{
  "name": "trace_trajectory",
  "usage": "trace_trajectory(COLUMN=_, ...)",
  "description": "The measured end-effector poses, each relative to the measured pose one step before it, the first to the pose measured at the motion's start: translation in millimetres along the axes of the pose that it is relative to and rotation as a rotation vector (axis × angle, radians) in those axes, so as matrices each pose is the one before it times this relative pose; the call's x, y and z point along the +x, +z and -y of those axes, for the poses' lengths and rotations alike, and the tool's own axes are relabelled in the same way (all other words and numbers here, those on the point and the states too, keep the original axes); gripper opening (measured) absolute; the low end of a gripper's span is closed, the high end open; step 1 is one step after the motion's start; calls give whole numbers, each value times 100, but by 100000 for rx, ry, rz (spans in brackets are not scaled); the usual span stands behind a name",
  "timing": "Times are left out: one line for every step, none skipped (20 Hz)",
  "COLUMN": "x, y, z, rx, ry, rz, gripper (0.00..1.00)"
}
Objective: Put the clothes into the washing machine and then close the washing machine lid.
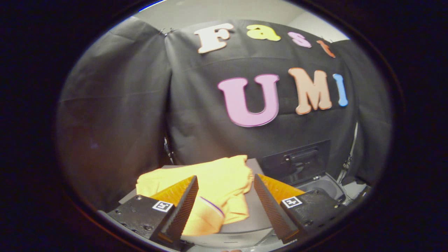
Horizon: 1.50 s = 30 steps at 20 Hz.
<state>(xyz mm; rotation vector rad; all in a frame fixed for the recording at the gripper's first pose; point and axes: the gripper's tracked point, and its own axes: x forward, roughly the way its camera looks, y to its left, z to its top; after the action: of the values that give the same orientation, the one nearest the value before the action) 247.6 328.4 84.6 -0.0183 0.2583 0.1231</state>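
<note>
A yellow garment [213,182] with a thin purple stripe lies crumpled on a grey flat surface [257,213], between and just ahead of my fingers. My gripper [225,182] is open, its two fingers spread wide above the cloth without pressing on it. To the right, beyond the right finger, stands the washing machine [323,185] with its dark lid [297,162] raised upright and the grey tub rim showing below it.
The black cloth wall of the booth hangs close behind the surface and the machine. A cable or thin pole [351,150] runs down beside the machine on the right.
</note>
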Motion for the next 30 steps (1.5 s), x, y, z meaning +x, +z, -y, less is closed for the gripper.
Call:
trace_trajectory(x=1167, y=-807, z=-1146, rx=-2413, ry=1661, rz=-3408, gripper=97)
trace_trajectory(x=966, y=-677, z=-1080, rx=-3037, ry=705, rz=-2570, gripper=98)
trace_trajectory(x=1111, y=-560, z=-1089, rx=-3574, ry=1282, rz=-2919, gripper=98)
trace_trajectory(x=983, y=-427, z=-1201, rx=-1814, ry=2019, rz=-3434, gripper=98)
trace_trajectory(x=901, y=-325, z=-1011, rx=-1873, ry=852, rz=-2911, gripper=98)
trace_trajectory(x=773, y=-52, z=-752, rx=-2974, ry=366, rz=-2715, gripper=98)
trace_trajectory(x=909, y=113, z=-724, rx=-2073, ry=1391, rz=-1627, gripper=99)
trace_trajectory(x=908, y=-358, z=-877, rx=-438, ry=2286, rz=-4589, gripper=100)
trace_trajectory(x=638, y=-613, z=-346, rx=1244, ry=1629, rz=-4668, gripper=100)
trace_trajectory(x=659, y=-572, z=276, rx=-590, ry=-775, rz=-4755, gripper=100)
trace_trajectory(x=944, y=-337, z=817, rx=-2720, ry=-2614, rz=-2413, gripper=100)
trace_trajectory(x=627, y=-775, z=8, rx=-3484, ry=455, rz=-5792, gripper=100)
trace_trajectory(x=-173, y=433, z=-542, rx=2789, ry=2614, rz=810, gripper=100)
trace_trajectory(x=552, y=-3, z=-138, rx=5834, ry=2345, rz=-2053, gripper=100)
trace_trajectory(x=-399, y=-368, z=175, rx=2273, ry=304, rz=-2473, gripper=97)
trace_trajectory(x=220, y=415, z=340, rx=-762, ry=-483, rz=1972, gripper=93)
trace_trajectory(x=87, y=-254, z=75, rx=-1713, ry=820, rz=-2450, gripper=80)
trace_trajectory(x=238, y=199, z=-111, rx=-1568, ry=918, rz=2107, gripper=68)
trace_trajectory(x=49, y=25, z=-39, rx=-1029, ry=-60, rz=699, gripper=49)
trace_trajectory(x=-39, y=-265, z=-4, rx=-1631, ry=158, rz=554, gripper=29)
trace_trajectory(x=-499, y=366, z=313, rx=-1545, ry=-308, rz=2510, gripper=10)
trace_trajectory(x=-218, y=-459, z=-69, rx=801, ry=-773, rz=-1467, gripper=5)
trace_trajectory(x=-518, y=73, z=-111, rx=2339, ry=-730, rz=1360, gripper=1)
trace_trajectory(x=-719, y=694, z=-244, rx=-91, ry=421, rz=3393, gripper=1)
trace_trajectory(x=-600, y=927, z=304, rx=-481, ry=160, rz=3176, gripper=1)
trace_trajectory(x=-807, y=1158, z=137, rx=466, ry=727, rz=4051, gripper=1)
trace_trajectory(x=-961, y=940, z=45, rx=1550, ry=973, rz=2820, gripper=1)
trace_trajectory(x=-753, y=1061, z=334, rx=1500, ry=750, rz=2670, gripper=0)
trace_trajectory(x=-958, y=1052, z=734, rx=267, ry=66, rz=2476, gripper=1)
trace_trajectory(x=-830, y=1195, z=1047, rx=-1198, ry=-2460, rz=2208, gripper=0)
